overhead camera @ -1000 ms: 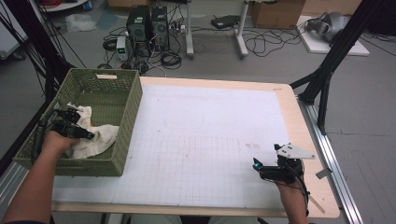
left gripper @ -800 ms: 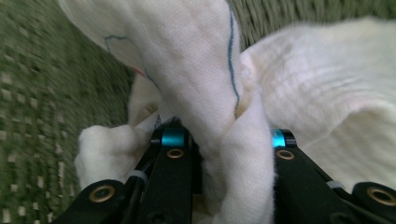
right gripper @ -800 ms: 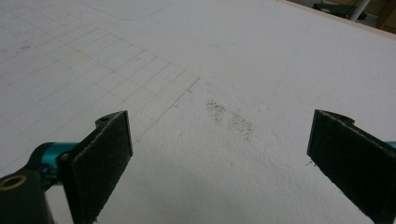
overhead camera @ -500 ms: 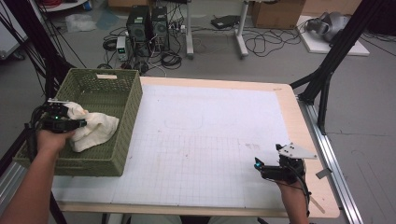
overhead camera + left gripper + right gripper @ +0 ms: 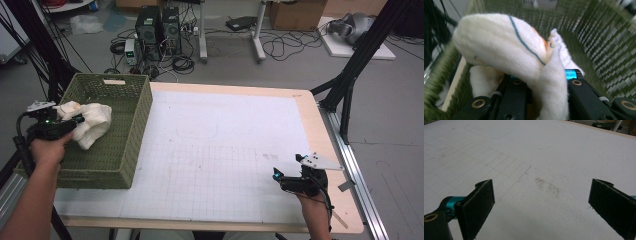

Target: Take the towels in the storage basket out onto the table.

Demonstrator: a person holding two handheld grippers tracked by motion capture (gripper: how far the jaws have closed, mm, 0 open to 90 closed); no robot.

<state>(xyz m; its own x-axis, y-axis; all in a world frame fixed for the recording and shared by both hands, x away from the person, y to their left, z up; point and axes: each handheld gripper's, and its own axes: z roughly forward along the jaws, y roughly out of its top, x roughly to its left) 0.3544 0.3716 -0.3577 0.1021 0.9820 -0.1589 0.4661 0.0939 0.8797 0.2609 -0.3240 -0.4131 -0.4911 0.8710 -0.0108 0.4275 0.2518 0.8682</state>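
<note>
Cream cloth (image 5: 86,121) hangs pinched in the left gripper (image 5: 75,122), lifted above the green basket's (image 5: 131,131) left side. White mat (image 5: 225,150) lies to its right. Right gripper (image 5: 278,178), jaws spread and empty, rests far across the table.

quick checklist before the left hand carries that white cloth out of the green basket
1. Left tongs shut on the white cloth with the thin teal stripe: ok.
2. Cloth lifted off the floor of the green woven basket: ok.
3. Cloth tail free of the basket rim: cannot tell.
4. White gridded mat bare where the cloth could land: ok.
5. Right tongs open, low over the mat: ok.
</note>
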